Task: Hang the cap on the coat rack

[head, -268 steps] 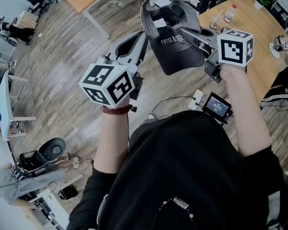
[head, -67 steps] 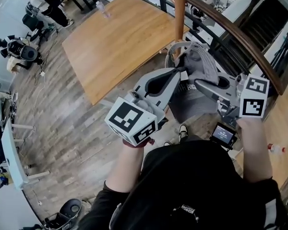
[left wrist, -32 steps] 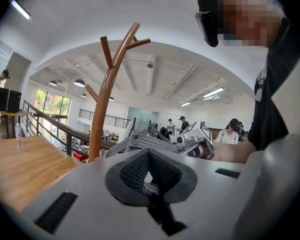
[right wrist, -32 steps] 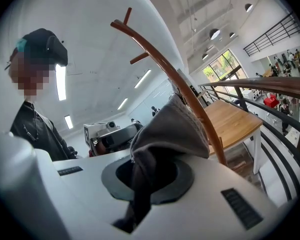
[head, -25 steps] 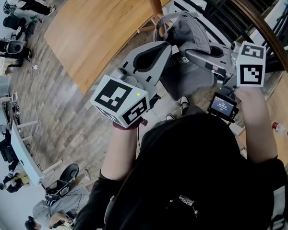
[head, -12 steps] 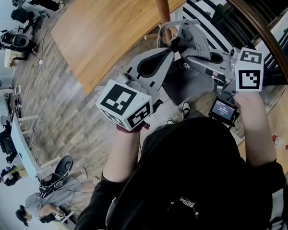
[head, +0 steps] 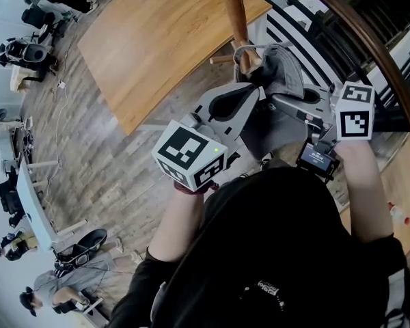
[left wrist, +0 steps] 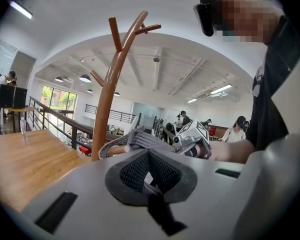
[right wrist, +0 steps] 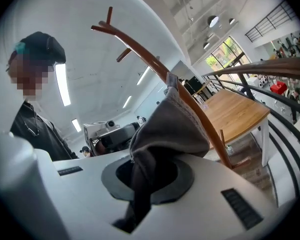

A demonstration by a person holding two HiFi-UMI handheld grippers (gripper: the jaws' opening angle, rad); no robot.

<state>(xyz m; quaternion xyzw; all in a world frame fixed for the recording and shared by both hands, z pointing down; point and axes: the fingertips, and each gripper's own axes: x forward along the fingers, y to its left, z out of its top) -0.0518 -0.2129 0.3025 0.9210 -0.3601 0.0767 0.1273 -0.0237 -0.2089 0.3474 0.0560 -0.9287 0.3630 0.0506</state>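
The grey cap hangs stretched between my two grippers, right beside the wooden coat rack. My left gripper is shut on one edge of the cap. My right gripper is shut on the other edge, and grey fabric bulges up out of its jaws. In the left gripper view the cap's back strap forms a loop around a short lower peg of the rack. Higher pegs branch off above. The rack slants behind the cap in the right gripper view.
A large wooden table stands to the left of the rack. A dark railing with a curved wooden handrail runs behind and to the right of it. Several people and some equipment are at the far left.
Both grippers have carried the cap from over the open floor to the coat rack. Over the last second they barely moved, and the strap loop stays at the lower peg.
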